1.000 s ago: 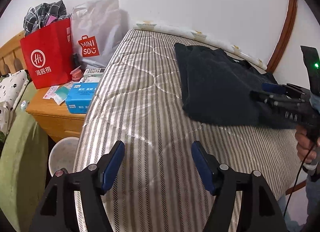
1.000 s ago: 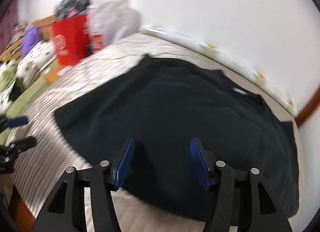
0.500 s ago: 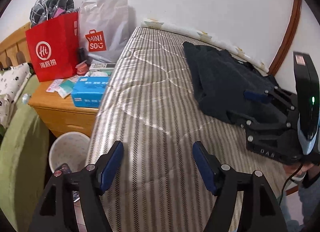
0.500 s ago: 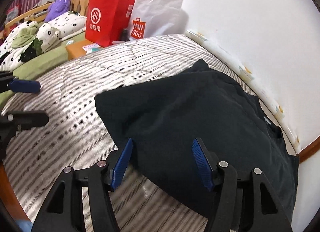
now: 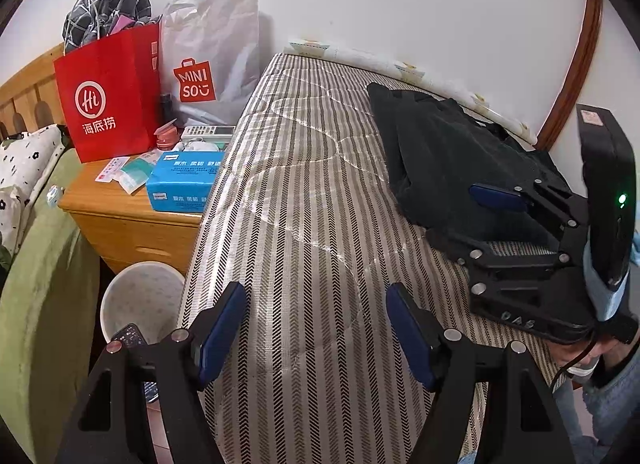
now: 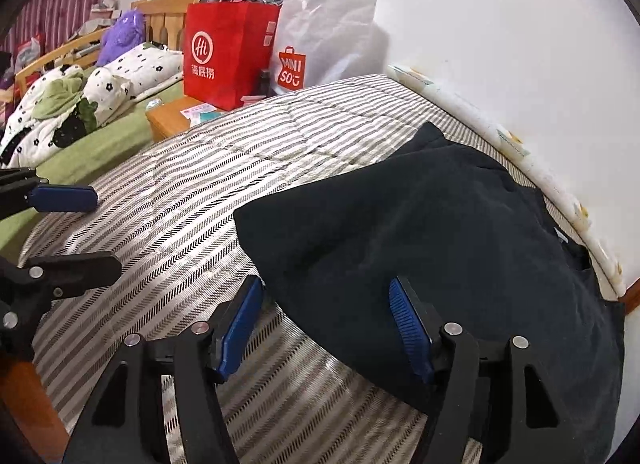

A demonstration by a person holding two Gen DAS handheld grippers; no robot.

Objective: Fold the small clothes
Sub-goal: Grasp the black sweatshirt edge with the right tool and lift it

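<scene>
From the left wrist, one black garment [image 5: 448, 160] is seen on the striped bed [image 5: 304, 224], at about one o'clock from the left gripper [image 5: 316, 328], which is spread and empty over bare mattress. From the right wrist, the right gripper [image 6: 326, 324], its jaws just opened further, is released, with the rumpled, folded-over garment's near edge between the pads.

Black garment's [image 6: 460, 248] near hem behind right tool [image 6: 326, 324]
</scene>
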